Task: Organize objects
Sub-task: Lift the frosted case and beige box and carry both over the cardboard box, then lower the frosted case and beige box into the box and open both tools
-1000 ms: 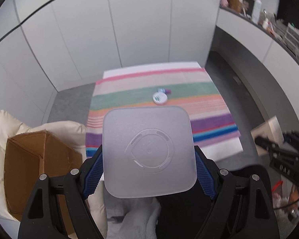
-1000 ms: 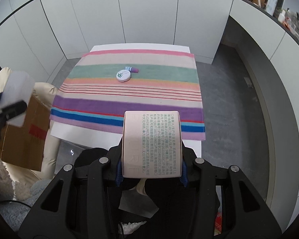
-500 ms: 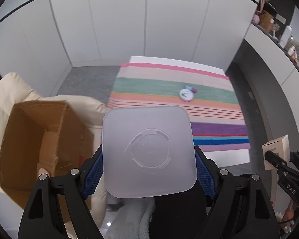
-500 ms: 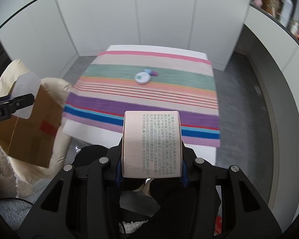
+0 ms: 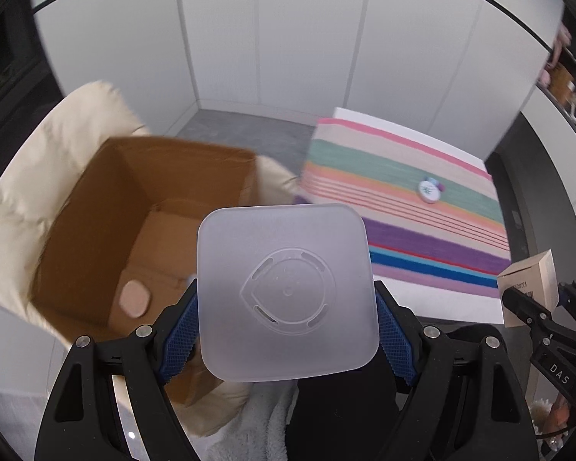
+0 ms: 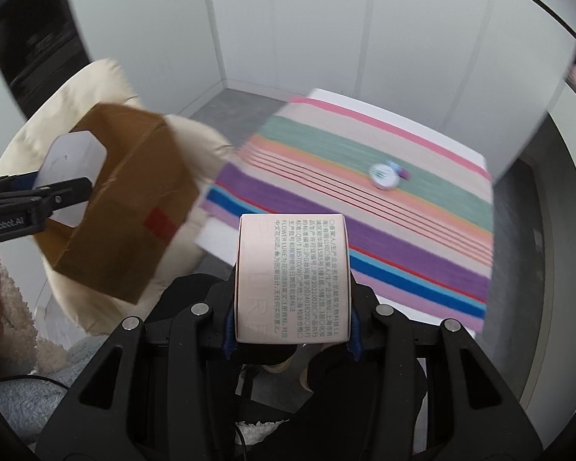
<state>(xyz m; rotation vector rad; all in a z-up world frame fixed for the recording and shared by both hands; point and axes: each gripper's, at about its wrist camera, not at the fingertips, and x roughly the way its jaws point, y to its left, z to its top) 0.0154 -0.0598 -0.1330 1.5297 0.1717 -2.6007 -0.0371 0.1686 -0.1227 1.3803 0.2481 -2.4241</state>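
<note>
Below the left jaws: the open cardboard box (image 5: 146, 230) lies ahead and to their left, mouth upward, resting on a cream cushion (image 5: 30, 192) beside the tabletop's left edge.
Left gripper (image 5: 286, 307): jaws clenched on the frosted square container (image 5: 286, 292), blue pads pressing its two opposite sides; its flat face with a moulded ring is turned toward the camera.
Right gripper (image 6: 292, 307): jaws clenched on the pink printed carton (image 6: 292, 280), long axis running forward along the fingers, printed text facing the camera.
Deciding relation: the box mouth sits just left of the frosted container, whereas the carton has the box well off to its left, beyond the cushion; judged from this, the left hand is the nearer to a drop.
Box contents: one peach oval object (image 5: 134, 299) on the box floor; anything else inside is hidden by the container.
Tabletop (image 6: 434, 142): covered by a striped cloth (image 6: 384, 230); toward its far edge lie one round white tin (image 6: 383, 176) and one small purple-ended item (image 6: 401, 171), touching or nearly so.
Count: two held items, two on the cloth, one seen in the box, one box.
</note>
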